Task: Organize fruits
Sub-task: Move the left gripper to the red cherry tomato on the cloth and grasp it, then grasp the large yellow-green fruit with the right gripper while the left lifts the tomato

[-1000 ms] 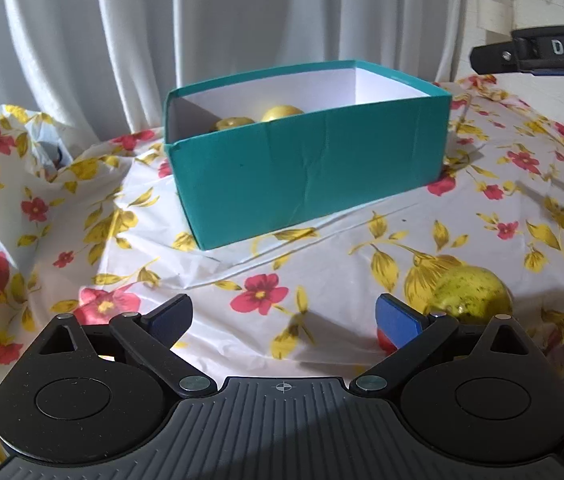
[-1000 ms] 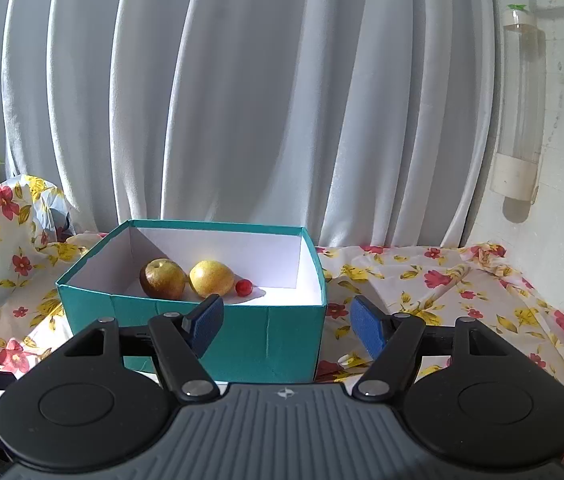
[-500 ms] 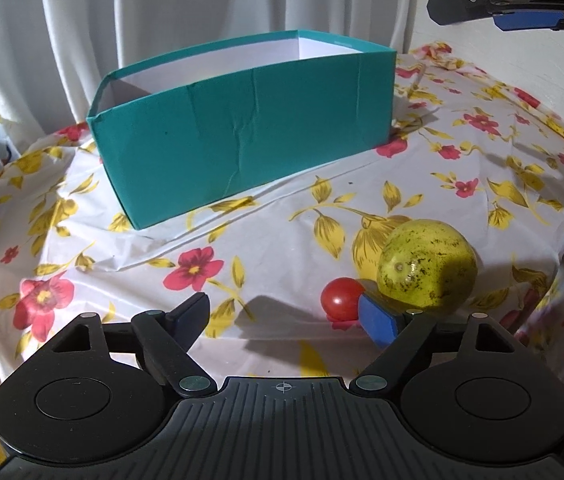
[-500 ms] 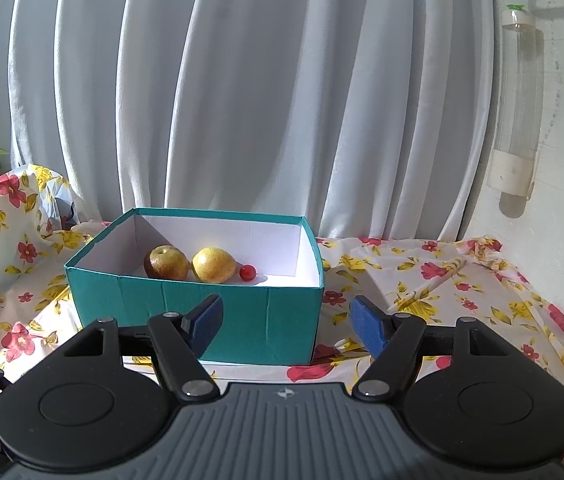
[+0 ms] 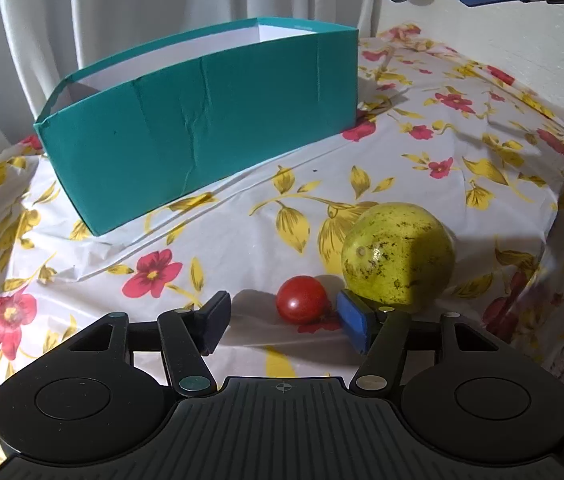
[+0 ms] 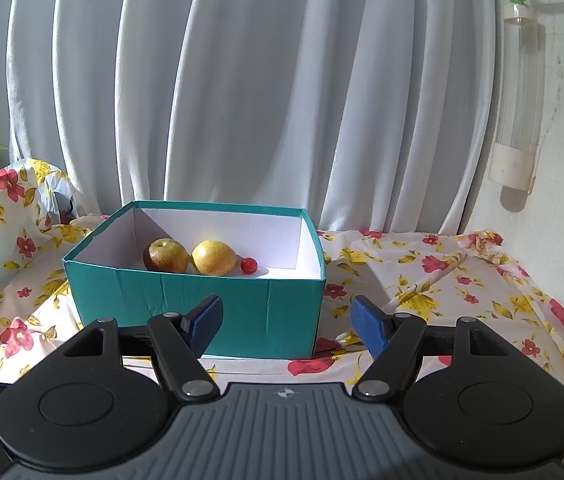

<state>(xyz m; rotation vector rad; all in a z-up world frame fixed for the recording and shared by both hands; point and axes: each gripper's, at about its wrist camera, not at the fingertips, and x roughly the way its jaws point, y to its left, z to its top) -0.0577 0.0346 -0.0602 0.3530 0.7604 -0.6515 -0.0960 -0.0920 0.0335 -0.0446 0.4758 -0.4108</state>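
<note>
Left gripper (image 5: 286,320) closing around tomato (image 5: 302,299), pads not touching; speckled yellow fruit (image 5: 398,258) beside; teal box (image 5: 201,120) behind.

My left gripper (image 5: 286,322) and right gripper (image 6: 286,322): black ribbed housings, round pivot discs, blue finger pads (image 6: 370,326).

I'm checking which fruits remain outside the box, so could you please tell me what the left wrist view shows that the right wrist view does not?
Only the left wrist view shows the small red fruit and the speckled yellow-green fruit lying on the cloth, with the left tongs closing around the red one.

Only the right wrist view shows the box's contents: a brownish fruit, a yellow fruit and a tiny red fruit.

Both show the teal box and the floral tablecloth.
</note>
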